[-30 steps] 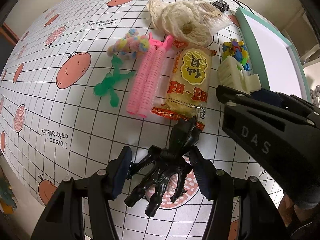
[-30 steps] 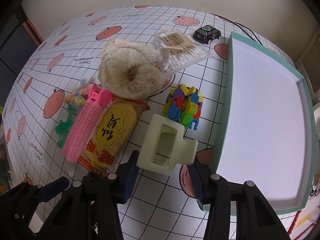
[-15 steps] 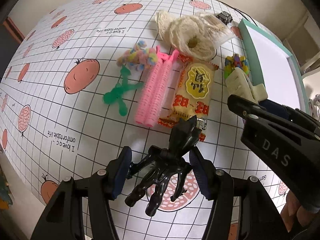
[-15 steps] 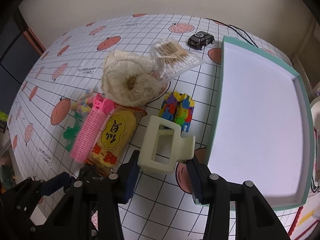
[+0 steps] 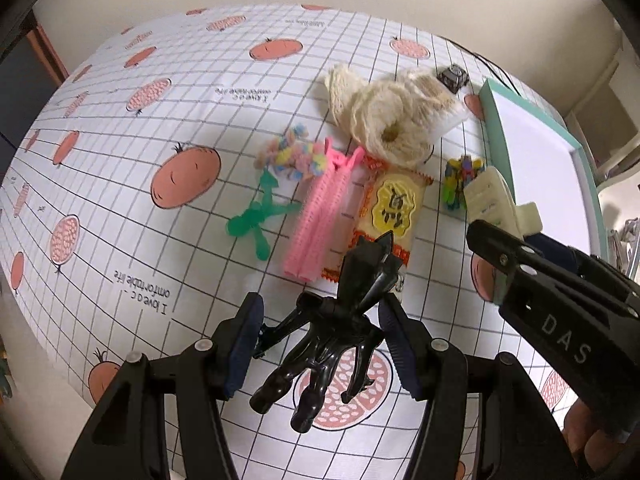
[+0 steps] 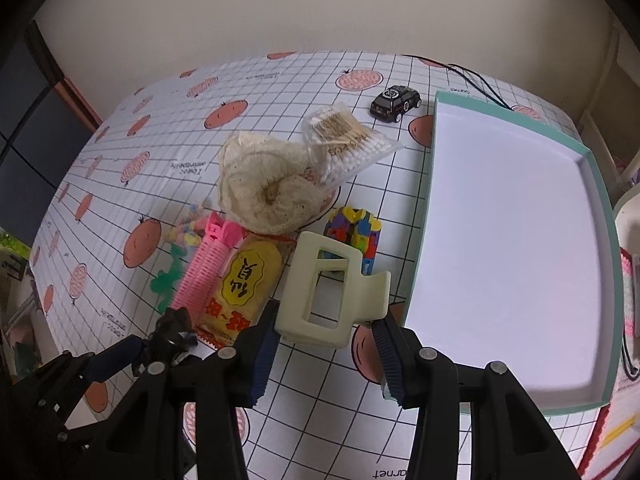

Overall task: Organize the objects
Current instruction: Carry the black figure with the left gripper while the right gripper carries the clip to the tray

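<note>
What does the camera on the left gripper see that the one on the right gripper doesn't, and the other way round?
Only the left view shows the black claw clip whole, held in the left gripper, and the whole green toy figure.

Only the right view shows the cotton swab bag clearly, the toy car in full, and the entire tray, with nothing in it.

Both show the cream clip in the right gripper, the yellow snack packet, pink roller and knitted bundle.
</note>
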`<action>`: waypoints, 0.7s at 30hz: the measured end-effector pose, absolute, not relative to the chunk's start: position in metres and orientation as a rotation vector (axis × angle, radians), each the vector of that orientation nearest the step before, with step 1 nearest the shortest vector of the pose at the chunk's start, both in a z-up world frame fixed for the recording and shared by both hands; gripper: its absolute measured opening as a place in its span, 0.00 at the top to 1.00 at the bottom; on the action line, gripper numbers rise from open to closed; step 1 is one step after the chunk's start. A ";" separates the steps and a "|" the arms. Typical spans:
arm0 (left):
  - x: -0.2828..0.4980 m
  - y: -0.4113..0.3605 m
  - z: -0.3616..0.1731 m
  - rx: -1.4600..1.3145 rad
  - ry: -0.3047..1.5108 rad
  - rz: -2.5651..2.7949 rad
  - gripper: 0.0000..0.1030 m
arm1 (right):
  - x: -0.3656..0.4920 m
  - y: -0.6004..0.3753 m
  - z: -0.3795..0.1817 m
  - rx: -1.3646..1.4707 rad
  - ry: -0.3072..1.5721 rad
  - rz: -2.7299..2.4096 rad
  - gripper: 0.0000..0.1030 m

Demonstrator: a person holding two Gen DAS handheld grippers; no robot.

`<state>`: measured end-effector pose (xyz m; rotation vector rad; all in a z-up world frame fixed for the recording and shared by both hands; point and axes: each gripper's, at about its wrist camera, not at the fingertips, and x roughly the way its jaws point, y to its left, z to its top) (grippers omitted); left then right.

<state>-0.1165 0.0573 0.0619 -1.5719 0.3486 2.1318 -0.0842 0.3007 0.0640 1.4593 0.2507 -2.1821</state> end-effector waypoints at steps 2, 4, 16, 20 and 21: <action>-0.114 0.058 0.070 -1.557 0.342 2.158 0.40 | -0.085 0.304 0.067 1.450 0.234 -2.190 0.52; -0.103 0.054 0.065 -1.548 0.323 2.168 0.40 | -0.087 0.308 0.070 1.445 0.219 -2.195 0.52; -0.104 0.076 0.086 -1.453 0.226 2.209 0.40 | -0.109 0.364 0.075 1.463 0.114 -2.285 0.53; -0.096 0.095 0.094 -1.384 0.231 2.219 0.40 | -0.117 0.383 0.075 1.475 0.087 -2.320 0.53; -0.092 0.102 0.096 -1.370 0.236 2.214 0.40 | -0.118 0.388 0.075 1.479 0.076 -2.327 0.53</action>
